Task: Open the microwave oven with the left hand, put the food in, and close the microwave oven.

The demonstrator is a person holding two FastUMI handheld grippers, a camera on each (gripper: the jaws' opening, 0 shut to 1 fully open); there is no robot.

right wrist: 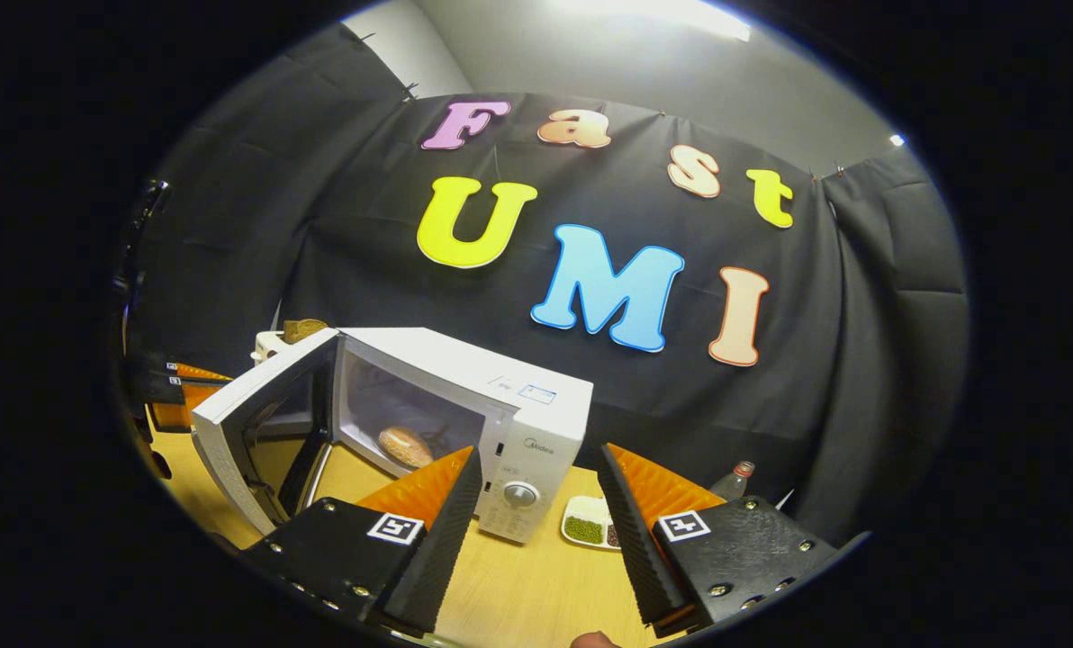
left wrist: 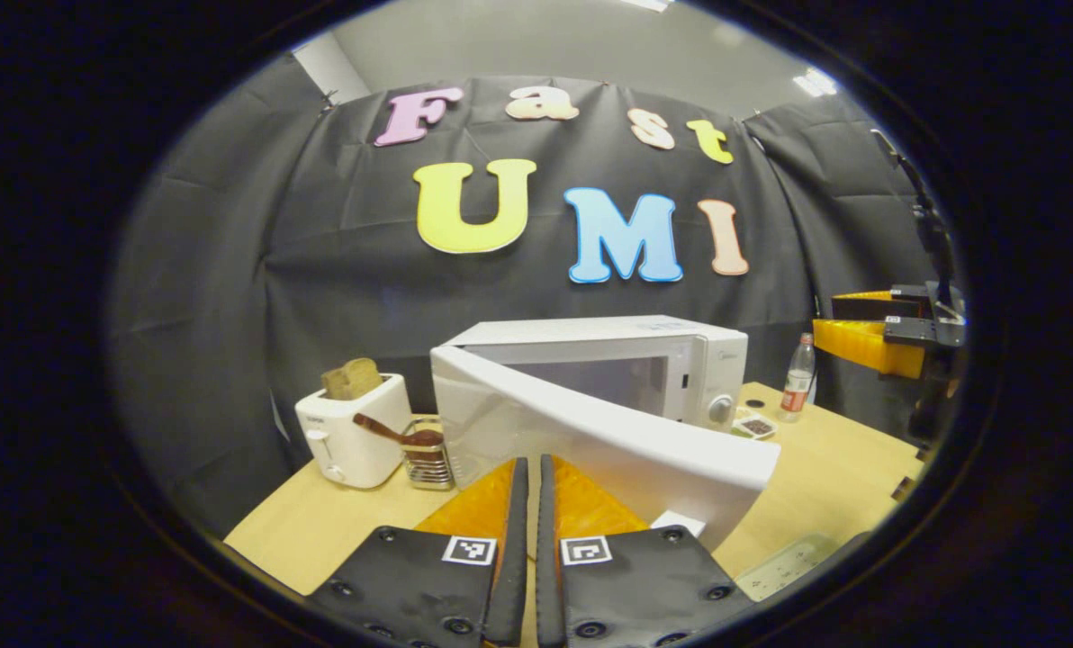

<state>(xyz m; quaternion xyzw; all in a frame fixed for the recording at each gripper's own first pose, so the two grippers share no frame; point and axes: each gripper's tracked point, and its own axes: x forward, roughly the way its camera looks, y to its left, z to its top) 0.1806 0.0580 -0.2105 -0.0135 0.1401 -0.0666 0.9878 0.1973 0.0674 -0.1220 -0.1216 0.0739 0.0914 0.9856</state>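
A white box-shaped microwave oven [right wrist: 464,423] is seen standing on a light wooden table [right wrist: 518,585], its white hinged door [right wrist: 253,432] swung out on the oven's left side to roughly halfway. Inside the lit cavity a round, browned bread roll [right wrist: 404,445] is seen lying on the floor of the oven, so the food is judged to be already in and the closing to be what is left.

The door is judged to be a stiff, light panel that turns freely on its hinge; its smooth painted face would be slippery to pinch, so a flat push on the outer face near the free edge, far from the hinge, is judged the better hold. In the left gripper view that face [left wrist: 626,441] is seen slanting across just beyond the left gripper [left wrist: 533,477], whose fingers are pressed nearly together with nothing between them; contact with the door cannot be told. The oven itself is judged heavy enough not to slide under a gentle push.

The right gripper [right wrist: 536,504] is held spread wide and empty, hovering in front of the control panel with its round silver dial [right wrist: 519,494].

Further out, a white toaster with a brown slice standing in it [left wrist: 352,432] and a small metal rack [left wrist: 427,461] are seen left of the oven; a small dish of green beans [right wrist: 588,526] and a clear bottle with a red cap [left wrist: 798,378] lie to its right.
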